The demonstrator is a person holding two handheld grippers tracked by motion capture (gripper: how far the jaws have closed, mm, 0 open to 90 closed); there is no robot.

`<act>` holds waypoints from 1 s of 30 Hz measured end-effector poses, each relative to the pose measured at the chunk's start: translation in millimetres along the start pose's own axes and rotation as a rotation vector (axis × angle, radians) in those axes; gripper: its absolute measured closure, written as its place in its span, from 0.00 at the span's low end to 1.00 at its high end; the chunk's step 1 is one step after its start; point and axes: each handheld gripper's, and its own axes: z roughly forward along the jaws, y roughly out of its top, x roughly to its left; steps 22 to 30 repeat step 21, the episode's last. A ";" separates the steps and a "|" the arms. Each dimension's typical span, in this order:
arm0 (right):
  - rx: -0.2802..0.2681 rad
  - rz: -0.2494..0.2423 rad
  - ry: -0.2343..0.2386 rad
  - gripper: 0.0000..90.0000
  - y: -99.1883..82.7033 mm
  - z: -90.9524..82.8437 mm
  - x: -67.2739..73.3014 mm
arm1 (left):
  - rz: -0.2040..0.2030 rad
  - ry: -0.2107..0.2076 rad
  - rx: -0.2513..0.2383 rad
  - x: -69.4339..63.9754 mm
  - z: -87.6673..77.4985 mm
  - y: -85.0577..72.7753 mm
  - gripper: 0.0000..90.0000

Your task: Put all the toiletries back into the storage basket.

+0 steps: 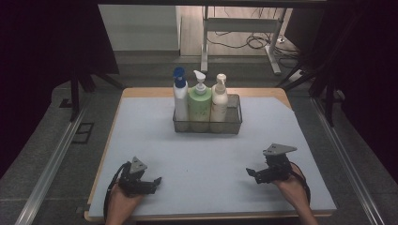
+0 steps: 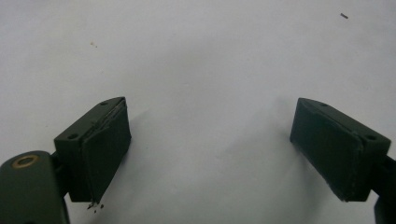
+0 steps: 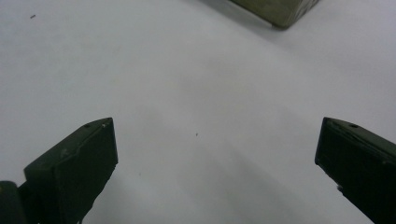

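A dark wire basket (image 1: pixel 234 123) stands at the middle back of the pale blue mat (image 1: pixel 206 159). In it stand three bottles: a white one with a blue cap (image 1: pixel 180 96), a green pump bottle (image 1: pixel 200 104) and a cream pump bottle (image 1: pixel 219 101). My left gripper (image 1: pixel 152 183) rests low near the front left of the mat, jaws wide apart and empty (image 2: pixel 210 149). My right gripper (image 1: pixel 253 174) sits near the front right, also open with nothing between its jaws (image 3: pixel 217 158). A corner of the basket (image 3: pixel 278 11) shows at the top of the right gripper view.
The mat covers a wooden table (image 1: pixel 141 92) whose edge shows at the back. Metal rails (image 1: pixel 51 164) run along both sides. A desk frame with cables (image 1: pixel 244 28) stands on the floor behind. The right part of the basket holds no bottle.
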 end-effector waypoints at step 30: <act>0.055 0.017 0.008 0.00 -31.1 20.1 3.1 | 0.000 0.001 0.002 -0.4 0.0 -0.1 0.13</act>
